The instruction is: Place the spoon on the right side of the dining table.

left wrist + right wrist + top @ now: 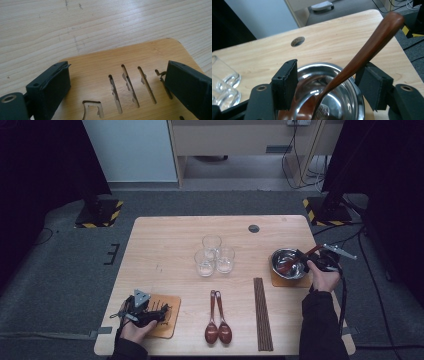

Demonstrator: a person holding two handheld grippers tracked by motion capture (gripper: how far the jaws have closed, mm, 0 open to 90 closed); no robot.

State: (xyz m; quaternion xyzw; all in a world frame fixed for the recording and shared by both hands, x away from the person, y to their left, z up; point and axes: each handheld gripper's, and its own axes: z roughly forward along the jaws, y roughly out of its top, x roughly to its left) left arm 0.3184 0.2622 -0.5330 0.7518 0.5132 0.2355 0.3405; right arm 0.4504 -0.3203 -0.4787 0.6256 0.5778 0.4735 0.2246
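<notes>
You are holding the right gripper (329, 85) over the steel bowl (288, 262) at the right side of the table (165, 240), and its jaws are standing apart with the wooden spoon (359, 60) between them, untouched by either pad as far as the right gripper view shows. The spoon's head is lying in the bowl and its handle is leaning up and out over the rim, close to one jaw. That is the risk: if you are pulling back at a slant, that jaw may catch the handle and flip the spoon out, or tip the light bowl off its mat (290, 281).

Your left gripper (145, 312) is resting released over the slotted mat (130, 75) at the near left (nothing between its jaws), so it is steadying nothing should the bowl slide.

Two more spoons (218, 317) and the chopsticks (263, 312) are lying at the near middle, with three glasses (214, 254) beyond them. Reaching low from the bowl toward those spoons, your sleeve may be sweeping the chopsticks; swinging too far, you may be knocking the glasses.
</notes>
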